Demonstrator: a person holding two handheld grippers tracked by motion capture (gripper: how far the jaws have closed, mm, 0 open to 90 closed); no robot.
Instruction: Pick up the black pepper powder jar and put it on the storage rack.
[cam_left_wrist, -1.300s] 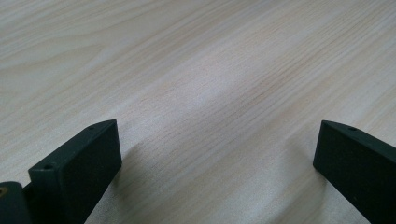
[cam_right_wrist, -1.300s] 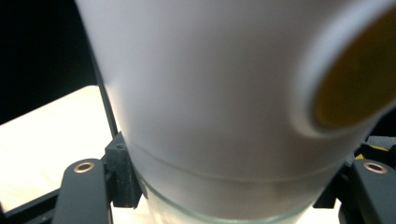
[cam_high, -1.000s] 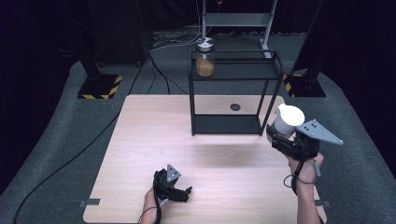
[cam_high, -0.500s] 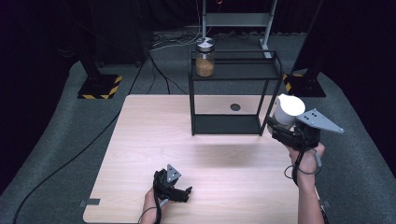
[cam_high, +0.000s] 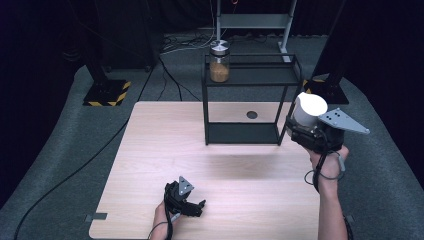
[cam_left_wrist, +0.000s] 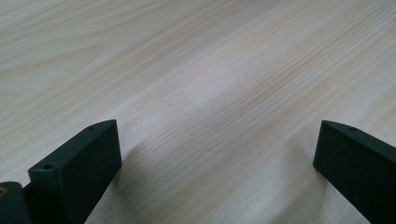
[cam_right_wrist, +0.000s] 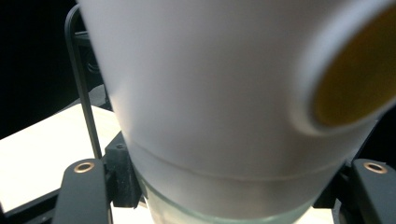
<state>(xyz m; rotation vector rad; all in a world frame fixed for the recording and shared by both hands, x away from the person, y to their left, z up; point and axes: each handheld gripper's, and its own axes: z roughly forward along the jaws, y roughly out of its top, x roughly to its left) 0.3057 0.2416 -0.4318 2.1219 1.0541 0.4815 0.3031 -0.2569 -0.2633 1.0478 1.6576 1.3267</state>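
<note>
A jar with a wide white lid is held off the table, with my right gripper shut on it, just right of the black rack's front right post. In the right gripper view the white lid looms close over a band of glass, with the jaws pressed on both sides of my right gripper. A second jar, glass with brown contents and a silver lid, stands on the left of the rack's top shelf. My left gripper rests open near the table's front edge, its jaws wide apart over bare wood.
The black two-shelf rack stands at the back middle of the wooden table. A small dark round spot marks the tabletop behind the rack's lower shelf. Cables and stand bases lie on the grey floor beyond.
My right gripper has carried the white-lidded jar upward and slightly toward the rack. The left gripper has stayed where it was.
</note>
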